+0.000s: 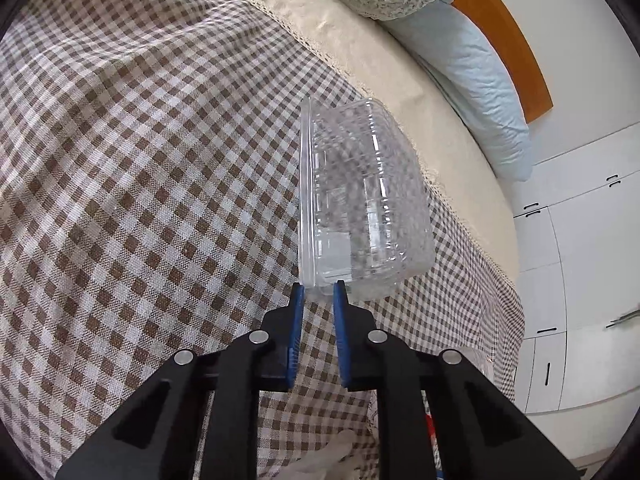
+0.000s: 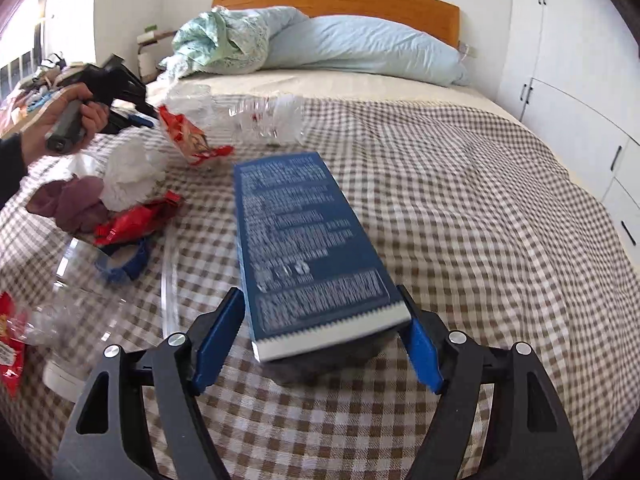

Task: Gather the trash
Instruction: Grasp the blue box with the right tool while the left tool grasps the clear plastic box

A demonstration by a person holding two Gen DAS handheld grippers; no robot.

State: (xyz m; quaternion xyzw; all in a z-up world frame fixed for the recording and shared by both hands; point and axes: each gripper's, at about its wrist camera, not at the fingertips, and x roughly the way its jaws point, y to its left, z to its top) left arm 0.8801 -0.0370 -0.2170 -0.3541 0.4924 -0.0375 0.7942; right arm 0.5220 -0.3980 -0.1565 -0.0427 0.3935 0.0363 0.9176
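My left gripper [image 1: 318, 285] is shut on the rim corner of a clear plastic container [image 1: 360, 196], which hangs tilted above the checked blanket [image 1: 140, 180]. In the right wrist view a hand [image 2: 68, 116] holds that gripper at the far left. My right gripper [image 2: 319, 292] is shut wide on the near end of a blue printed box [image 2: 308, 236], which is raised off the blanket with a shadow under it. More trash lies to the left: a crushed clear bottle [image 2: 268, 120], red wrappers [image 2: 184, 136], a white tissue [image 2: 132, 176] and a blue tape roll [image 2: 120, 264].
Light blue pillows [image 2: 360, 52] and a crumpled quilt [image 2: 216, 40] lie against the wooden headboard [image 2: 340, 0]. White cupboards [image 2: 580, 120] stand along the bed's right side. A maroon cloth [image 2: 72, 204] and a clear plastic tub [image 2: 80, 300] lie at the lower left.
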